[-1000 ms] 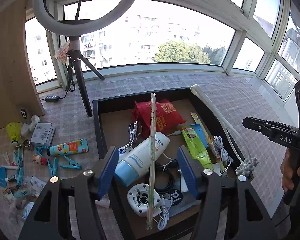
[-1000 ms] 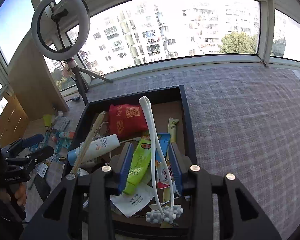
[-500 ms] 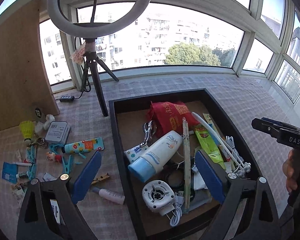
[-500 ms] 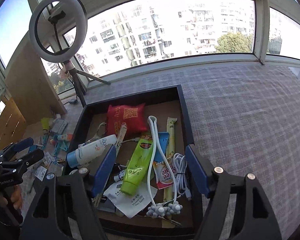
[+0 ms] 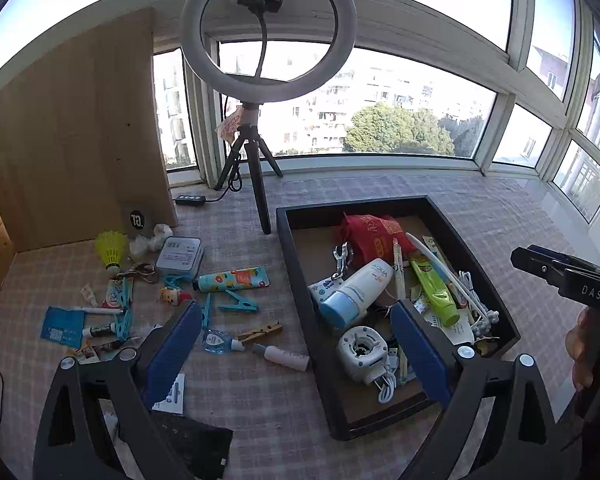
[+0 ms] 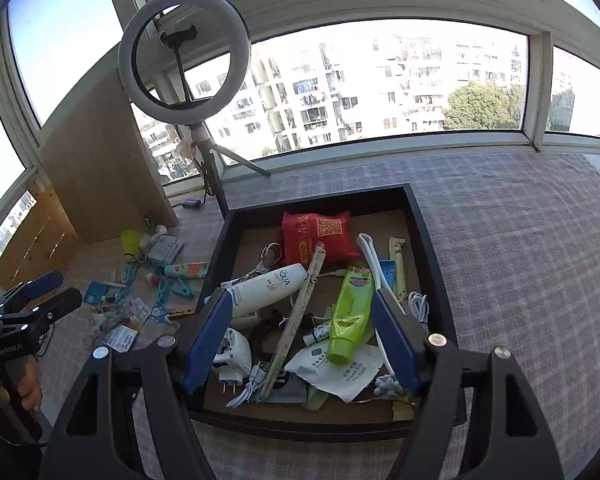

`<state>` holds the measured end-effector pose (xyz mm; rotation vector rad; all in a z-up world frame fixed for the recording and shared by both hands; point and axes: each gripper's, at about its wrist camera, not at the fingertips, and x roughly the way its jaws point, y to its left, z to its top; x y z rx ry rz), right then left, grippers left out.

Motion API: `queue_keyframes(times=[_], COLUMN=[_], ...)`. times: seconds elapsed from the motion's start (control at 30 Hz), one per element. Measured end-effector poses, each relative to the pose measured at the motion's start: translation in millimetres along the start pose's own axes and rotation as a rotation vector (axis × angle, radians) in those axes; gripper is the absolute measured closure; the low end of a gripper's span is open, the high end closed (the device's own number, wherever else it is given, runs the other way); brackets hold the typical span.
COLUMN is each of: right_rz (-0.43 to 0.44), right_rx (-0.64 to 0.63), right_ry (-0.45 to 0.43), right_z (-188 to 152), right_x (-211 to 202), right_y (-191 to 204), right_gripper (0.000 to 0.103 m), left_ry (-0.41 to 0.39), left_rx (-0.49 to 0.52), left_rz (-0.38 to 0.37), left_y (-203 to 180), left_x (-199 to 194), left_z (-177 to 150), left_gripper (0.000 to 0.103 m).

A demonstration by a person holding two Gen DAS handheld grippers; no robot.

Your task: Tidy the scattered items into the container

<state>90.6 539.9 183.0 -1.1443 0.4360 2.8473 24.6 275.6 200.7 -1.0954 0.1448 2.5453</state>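
A black tray point(image 5: 296, 280) point(image 6: 320, 196) holds a red pouch point(image 5: 372, 232), a white AQUA tube point(image 6: 268, 286), a green tube point(image 6: 350, 312), a paper-wrapped chopstick pack point(image 6: 300, 316), a long white strap point(image 5: 440, 264) and a small white fan point(image 5: 362, 354). My left gripper point(image 5: 296, 332) is open and holds nothing, hovering over the tray's left wall. Over the tray's near half my right gripper point(image 6: 302, 336) is also open, nothing between its fingers. Scattered left of the tray lie a colourful tube point(image 5: 234, 279), blue clips point(image 5: 236, 304), a wooden clothespin point(image 5: 260, 330) and a small white bottle point(image 5: 286, 356).
A ring light on a tripod point(image 5: 260, 200) stands behind the tray's far left corner. A wooden panel point(image 5: 72, 140) closes off the left. A yellow shuttlecock point(image 5: 110, 248), a grey box point(image 5: 179, 256) and small packets point(image 5: 62, 326) lie near it. Checked cloth point(image 6: 520, 240) covers the surface right of the tray.
Both grippers have opened and pulled back. The chopstick pack left my left gripper and the white strap left my right one; both now lie in the tray. The left view swung left.
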Motion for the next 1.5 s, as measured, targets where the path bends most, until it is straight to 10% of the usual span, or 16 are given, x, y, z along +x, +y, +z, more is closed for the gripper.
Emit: queue_keyframes(times=[0.73,1.5], right_rz=[0.066,0.034], right_rx=[-0.077,-0.062], right_ry=[0.014,0.068], right_z=[-60.9,-83.7], right_x=[16.6,39.2], right_y=[198.4,240.6], right_gripper=[0.032,0.032], left_ry=[-0.045,-0.087], left_rx=[-0.093,-0.125], left_rz=[0.053,0.039], left_y=[175.9,234.8], left_x=[-89.4,-104.8], left_z=[-52.3,-65.0], left_gripper=[0.003,0.001])
